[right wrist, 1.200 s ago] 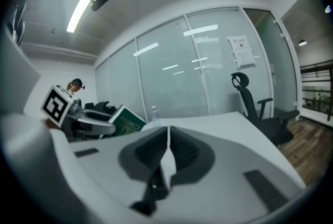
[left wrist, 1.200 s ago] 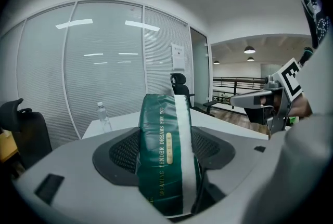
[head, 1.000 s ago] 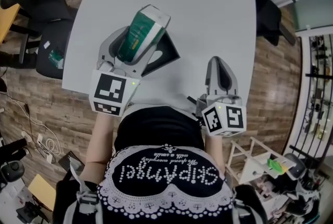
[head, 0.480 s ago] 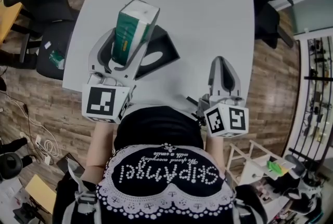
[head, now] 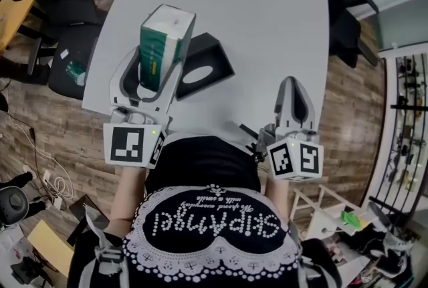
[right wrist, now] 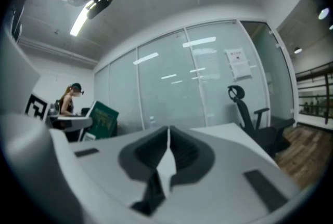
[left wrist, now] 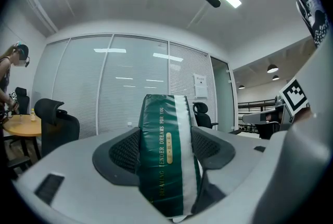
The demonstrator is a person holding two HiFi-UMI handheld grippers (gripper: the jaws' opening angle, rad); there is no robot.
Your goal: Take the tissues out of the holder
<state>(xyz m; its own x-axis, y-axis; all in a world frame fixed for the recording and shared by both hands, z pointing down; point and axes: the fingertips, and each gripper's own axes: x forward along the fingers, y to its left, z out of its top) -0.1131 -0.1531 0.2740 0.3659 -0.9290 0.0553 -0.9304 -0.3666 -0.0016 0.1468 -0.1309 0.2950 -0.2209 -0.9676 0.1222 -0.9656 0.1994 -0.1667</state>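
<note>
Tissue pack in the left tongs, upper left of frame, apparently clear of the holder.
Left tongs (head: 159,69) pinch the green tissue pack (head: 166,29) upright, just left of the black holder (head: 208,61). Right tongs (head: 295,91) are pressed together, empty, lower right. Advice: even squeeze, steer wide of the holder, set flat on bare tabletop (head: 267,13).
</note>
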